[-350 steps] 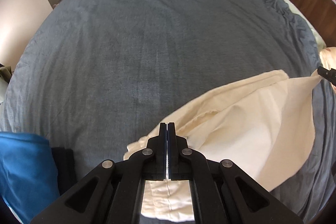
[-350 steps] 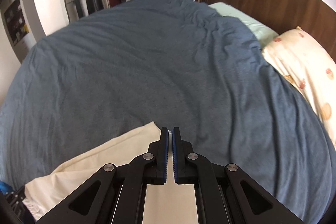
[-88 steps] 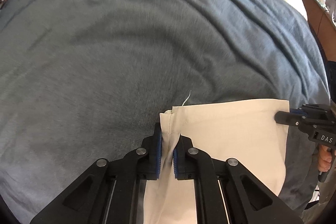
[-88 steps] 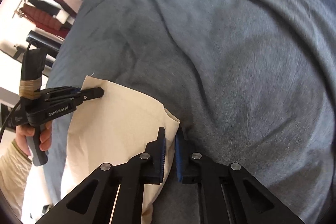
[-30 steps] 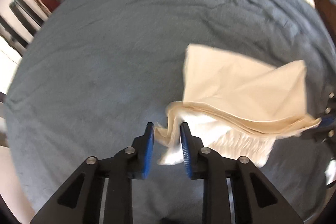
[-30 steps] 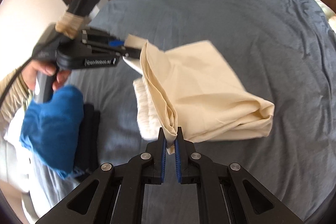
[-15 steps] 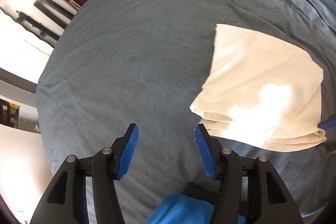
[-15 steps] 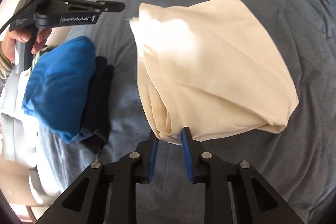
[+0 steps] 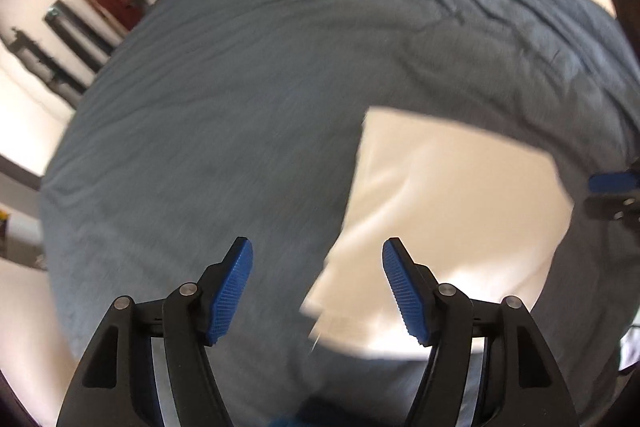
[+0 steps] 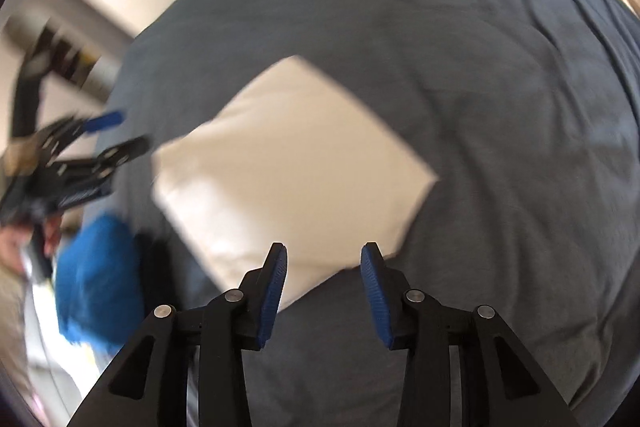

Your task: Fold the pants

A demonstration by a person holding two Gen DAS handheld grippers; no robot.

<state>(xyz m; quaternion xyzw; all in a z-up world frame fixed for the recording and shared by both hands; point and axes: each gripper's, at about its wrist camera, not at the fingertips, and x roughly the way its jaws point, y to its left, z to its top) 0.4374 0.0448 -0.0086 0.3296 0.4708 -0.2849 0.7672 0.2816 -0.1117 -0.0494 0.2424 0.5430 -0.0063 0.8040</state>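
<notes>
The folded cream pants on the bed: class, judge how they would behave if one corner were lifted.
The folded cream pants would probably sag and unfold, since they lie as loose stacked layers of thin cloth. They look light for their size, barely denting the grey duvet. A push would likely bunch them rather than slide them whole, cloth on cloth.

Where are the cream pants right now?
The folded cream pants lie flat on the grey-blue bedcover, released by both grippers. In the right wrist view they sit mid-frame, just right of the blue garment.
</notes>
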